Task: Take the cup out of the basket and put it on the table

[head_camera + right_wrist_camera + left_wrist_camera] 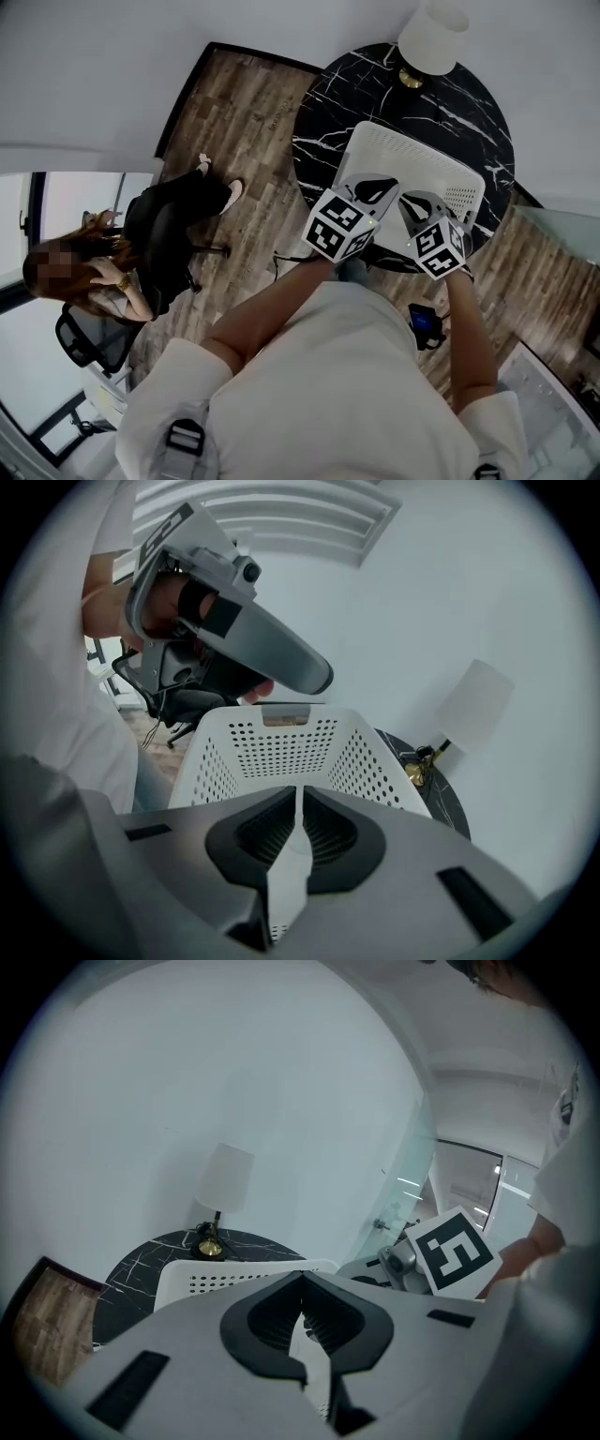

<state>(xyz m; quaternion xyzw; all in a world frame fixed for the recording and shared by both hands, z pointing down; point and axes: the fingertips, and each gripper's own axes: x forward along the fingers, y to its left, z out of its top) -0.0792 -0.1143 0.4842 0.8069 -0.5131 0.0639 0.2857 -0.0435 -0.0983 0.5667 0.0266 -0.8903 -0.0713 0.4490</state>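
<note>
So both tools are sitting pinched closed right now. The left gripper (302, 1279) is showing its jaw tips meeting with nothing between them, and the right gripper (298, 791) is doing the same, so it's empty too. They're hovering side by side over the near edge of the white basket (412, 155), which is taking up a good chunk of the round black table (450, 103). The cup isn't showing up in any view. I'm guessing it's lying down inside the basket, where the grippers are blocking the floor of it. That's the bit that's worrying me: going in blind with closed jaws is risking tipping the cup over or knocking it against a wall instead of grabbing it. The two tools are also crowding each other, so I'm thinking they could bump once one opens. The basket is looking pretty light, so a jaw snagging on the holes or the rim could end up dragging it toward the table edge. And the lamp (433, 36) is standing just beyond it, near enough to get shoved.
</note>
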